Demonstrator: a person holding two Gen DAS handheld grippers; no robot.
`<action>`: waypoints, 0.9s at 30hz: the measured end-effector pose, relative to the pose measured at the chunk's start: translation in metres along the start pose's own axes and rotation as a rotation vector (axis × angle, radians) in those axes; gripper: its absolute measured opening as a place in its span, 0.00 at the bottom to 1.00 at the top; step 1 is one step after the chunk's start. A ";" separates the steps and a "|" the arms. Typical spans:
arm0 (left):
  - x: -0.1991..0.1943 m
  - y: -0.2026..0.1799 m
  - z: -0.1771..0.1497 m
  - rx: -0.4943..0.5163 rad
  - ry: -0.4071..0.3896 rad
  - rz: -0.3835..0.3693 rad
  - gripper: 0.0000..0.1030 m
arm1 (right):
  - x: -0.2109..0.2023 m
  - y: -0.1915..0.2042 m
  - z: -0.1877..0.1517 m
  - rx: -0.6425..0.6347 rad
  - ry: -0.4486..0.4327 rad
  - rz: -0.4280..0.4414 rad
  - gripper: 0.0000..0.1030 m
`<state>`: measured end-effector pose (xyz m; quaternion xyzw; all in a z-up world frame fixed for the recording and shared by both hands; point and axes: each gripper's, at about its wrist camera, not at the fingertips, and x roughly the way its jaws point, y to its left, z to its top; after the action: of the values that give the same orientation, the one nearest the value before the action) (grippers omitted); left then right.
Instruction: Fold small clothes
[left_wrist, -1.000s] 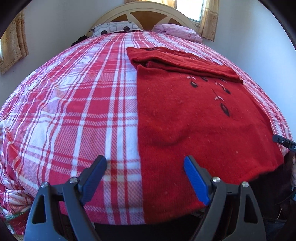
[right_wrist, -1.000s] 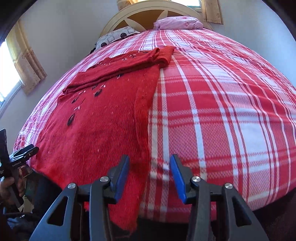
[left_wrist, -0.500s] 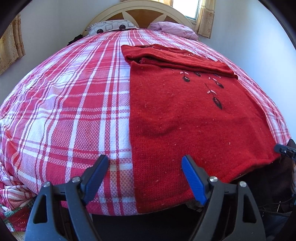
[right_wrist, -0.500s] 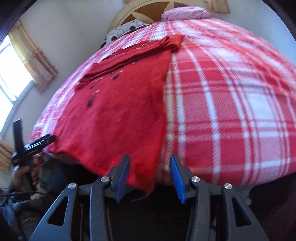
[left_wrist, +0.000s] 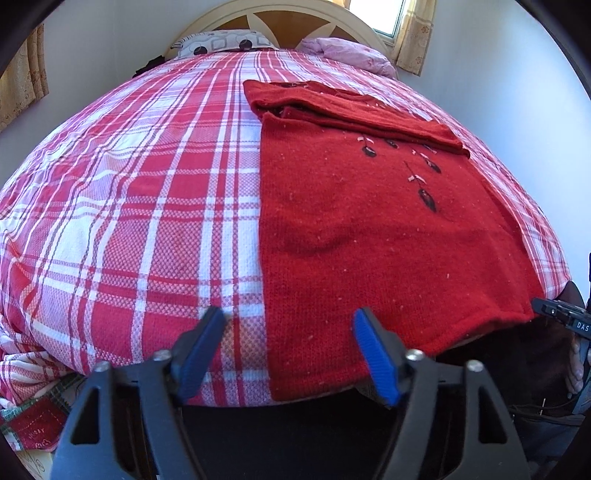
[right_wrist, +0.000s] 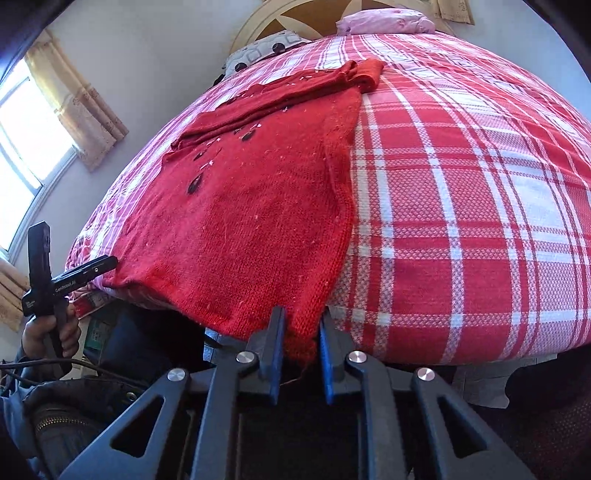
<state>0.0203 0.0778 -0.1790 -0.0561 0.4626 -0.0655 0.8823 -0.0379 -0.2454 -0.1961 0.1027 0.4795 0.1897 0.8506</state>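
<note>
You are pinching the near hem corner of the red knitted sweater (right_wrist: 255, 229): right gripper (right_wrist: 298, 345) jaws closing, clamped on it. Left gripper (left_wrist: 286, 354) jaws narrowing but apart, straddling the other corner unpinched. Next, likely: closing left, then lifting both corners together.

- The right gripper (right_wrist: 300, 345) now sits at the near hem corner of the red sweater (right_wrist: 255, 221); 1 second ago it hung above that corner with plaid bedspread between its fingers.
- Its jaws have just been closing: from a wide gap they come in to a narrow one, with the sweater's corner between the blue pads (right_wrist: 275, 354).
- The left gripper (left_wrist: 291, 354) has its jaws closing too, the gap smaller than before but wide, the sweater's other near hem corner lying between them, unpinched.
- The sweater's edge by the right gripper now lies flatter.
</note>
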 end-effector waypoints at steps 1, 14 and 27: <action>-0.001 -0.001 0.000 0.002 0.000 -0.006 0.57 | 0.000 0.000 0.000 0.003 -0.002 0.007 0.14; -0.014 0.013 0.011 -0.083 -0.012 -0.246 0.08 | -0.020 -0.011 0.008 0.079 -0.101 0.167 0.07; -0.037 0.019 0.033 -0.121 -0.095 -0.388 0.07 | -0.047 -0.026 0.024 0.182 -0.211 0.323 0.07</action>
<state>0.0279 0.1037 -0.1332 -0.2001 0.4040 -0.2036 0.8691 -0.0333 -0.2881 -0.1565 0.2740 0.3805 0.2676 0.8417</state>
